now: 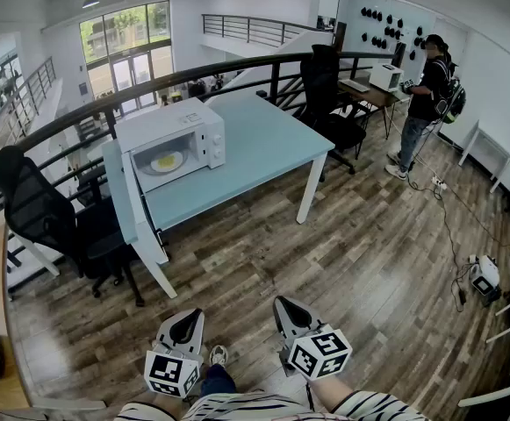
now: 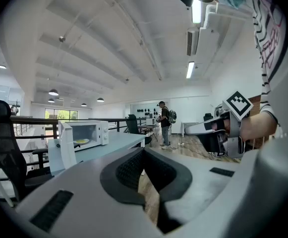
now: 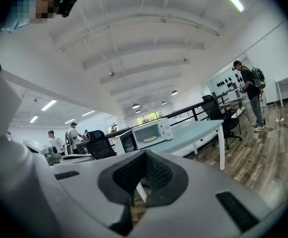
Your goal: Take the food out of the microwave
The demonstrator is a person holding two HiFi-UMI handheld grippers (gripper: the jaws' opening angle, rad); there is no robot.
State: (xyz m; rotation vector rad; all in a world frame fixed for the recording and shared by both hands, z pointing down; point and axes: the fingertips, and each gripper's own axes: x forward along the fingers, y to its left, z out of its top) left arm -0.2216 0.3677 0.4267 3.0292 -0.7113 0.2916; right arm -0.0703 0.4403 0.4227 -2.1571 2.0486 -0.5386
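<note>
A white microwave (image 1: pixel 177 135) stands on the left end of a light blue table (image 1: pixel 268 143), its door (image 1: pixel 119 191) swung wide open. Inside lies a plate of yellow food (image 1: pixel 167 161), also seen in the left gripper view (image 2: pixel 81 142) and the right gripper view (image 3: pixel 150 139). Both grippers are far from the table, low in front of me over the wooden floor. My left gripper (image 1: pixel 184 324) (image 2: pixel 144 157) is shut and empty. My right gripper (image 1: pixel 288 309) (image 3: pixel 144 171) is shut and empty too, side by side with the left.
Black office chairs (image 1: pixel 39 213) stand left of the table and another (image 1: pixel 325 95) behind it. A dark railing (image 1: pixel 88 112) runs behind the table. A person (image 1: pixel 428 95) stands at a desk at the back right. Cables and a small device (image 1: pixel 484 274) lie on the floor at right.
</note>
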